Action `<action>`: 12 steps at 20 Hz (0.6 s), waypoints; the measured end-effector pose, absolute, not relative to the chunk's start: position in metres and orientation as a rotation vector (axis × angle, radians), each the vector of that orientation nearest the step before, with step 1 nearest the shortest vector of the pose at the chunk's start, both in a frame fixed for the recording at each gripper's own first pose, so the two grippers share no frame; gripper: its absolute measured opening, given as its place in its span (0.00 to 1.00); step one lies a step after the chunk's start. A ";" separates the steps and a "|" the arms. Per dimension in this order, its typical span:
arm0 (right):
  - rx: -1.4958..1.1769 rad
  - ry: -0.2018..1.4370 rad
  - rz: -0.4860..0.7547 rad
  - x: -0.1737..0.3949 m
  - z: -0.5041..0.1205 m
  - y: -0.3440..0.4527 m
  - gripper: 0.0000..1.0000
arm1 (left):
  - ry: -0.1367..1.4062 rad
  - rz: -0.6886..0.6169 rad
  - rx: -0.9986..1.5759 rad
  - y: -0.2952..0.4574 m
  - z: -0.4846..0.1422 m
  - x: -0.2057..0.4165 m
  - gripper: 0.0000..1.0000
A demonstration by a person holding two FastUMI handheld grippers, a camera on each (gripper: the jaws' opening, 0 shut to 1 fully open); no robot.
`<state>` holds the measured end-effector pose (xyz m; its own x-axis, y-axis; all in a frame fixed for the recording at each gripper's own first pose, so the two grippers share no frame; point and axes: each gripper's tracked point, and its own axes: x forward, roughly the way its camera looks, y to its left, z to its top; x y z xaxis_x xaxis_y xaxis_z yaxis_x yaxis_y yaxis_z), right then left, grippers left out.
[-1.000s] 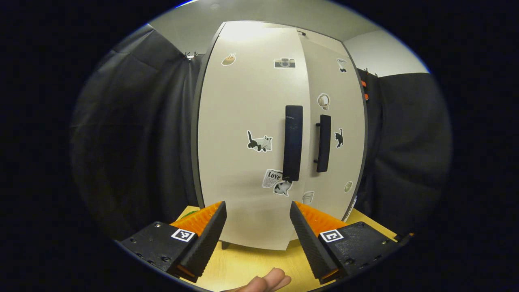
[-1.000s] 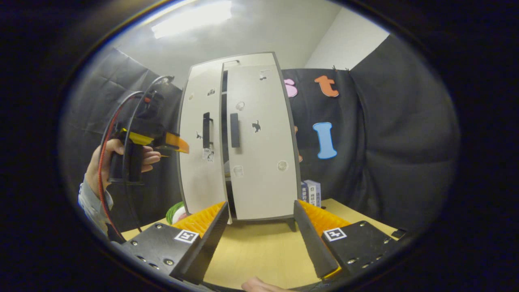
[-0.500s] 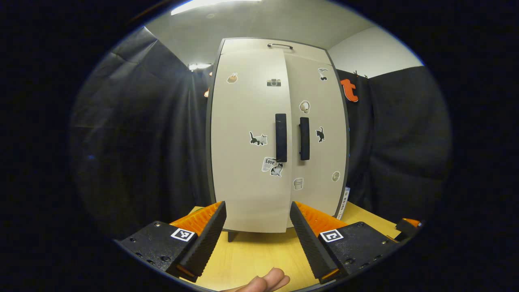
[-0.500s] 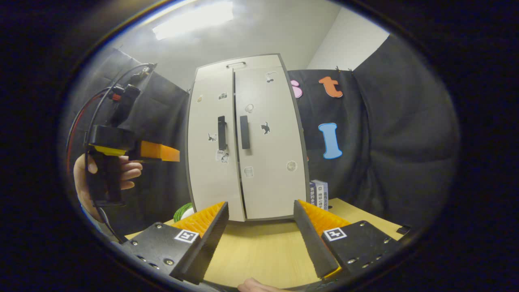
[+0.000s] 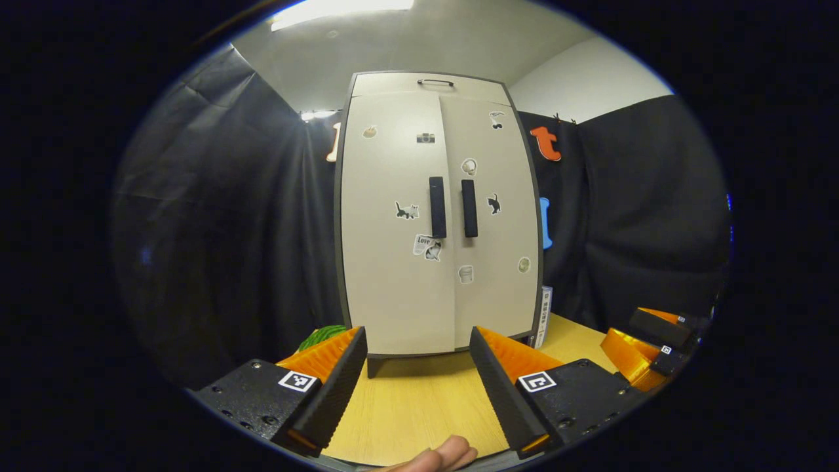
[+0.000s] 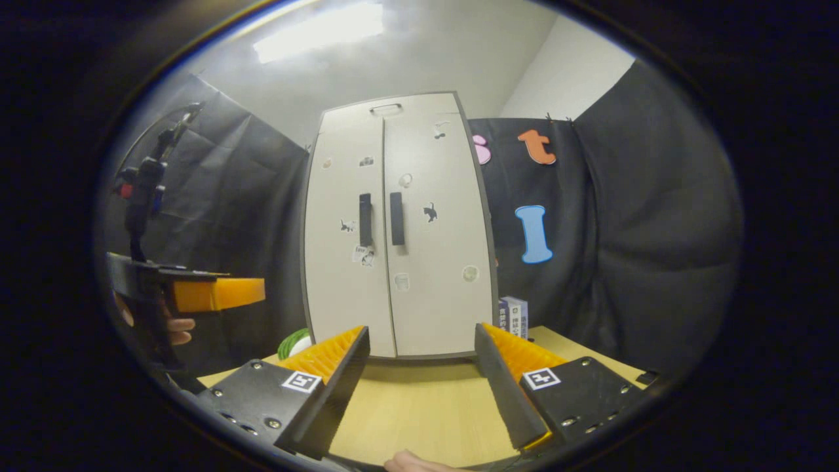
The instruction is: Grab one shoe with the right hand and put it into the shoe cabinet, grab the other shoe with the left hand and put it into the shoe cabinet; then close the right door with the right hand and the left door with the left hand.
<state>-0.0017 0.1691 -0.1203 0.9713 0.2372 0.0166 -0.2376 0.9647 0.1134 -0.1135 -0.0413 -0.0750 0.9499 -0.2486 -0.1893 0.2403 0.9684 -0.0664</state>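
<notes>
The white shoe cabinet [image 5: 400, 282] [image 6: 432, 288] stands upright on the wooden table, both doors shut flush and the two black handles [image 5: 438, 207] [image 6: 396, 218] side by side. No shoe is visible; the doors hide the inside. My left gripper [image 5: 417, 387] is open and empty, held back from the cabinet's front. The right gripper [image 6: 419, 387] is open and empty too, a little back from the cabinet. In the right gripper view the left gripper [image 6: 216, 294] hangs in the air at the left, held by a hand. The right gripper [image 5: 639, 347] is at the right edge of the left gripper view.
A wooden table [image 5: 419, 406] [image 6: 419, 413] carries the cabinet. A green and white object [image 5: 321, 335] [image 6: 293, 341] lies left of the cabinet's base. Small boxes [image 6: 513, 314] [image 5: 544, 314] stand at its right side. Black cloth walls surround the booth.
The left door swung fully shut against the right one. My left gripper pulled back and down from the cabinet. The right gripper stayed nearly still.
</notes>
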 end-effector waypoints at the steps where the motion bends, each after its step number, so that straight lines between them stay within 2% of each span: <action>1: 0.118 -0.004 0.238 -0.002 -0.119 0.168 0.96 | 0.194 -0.258 -0.067 -0.043 -0.078 -0.118 0.96; 5: 0.120 -0.014 0.238 -0.003 -0.116 0.165 0.96 | 0.208 -0.286 -0.169 -0.046 -0.093 -0.125 0.96; 9: 0.116 -0.011 0.229 -0.002 -0.118 0.164 0.96 | 0.192 -0.248 -0.152 -0.032 -0.089 -0.124 0.97; 11: 0.113 -0.009 0.230 -0.001 -0.119 0.165 0.96 | 0.174 -0.246 -0.157 -0.032 -0.084 -0.125 0.93; 12: 0.112 -0.008 0.232 -0.001 -0.119 0.166 0.96 | 0.166 -0.250 -0.159 -0.033 -0.081 -0.125 0.97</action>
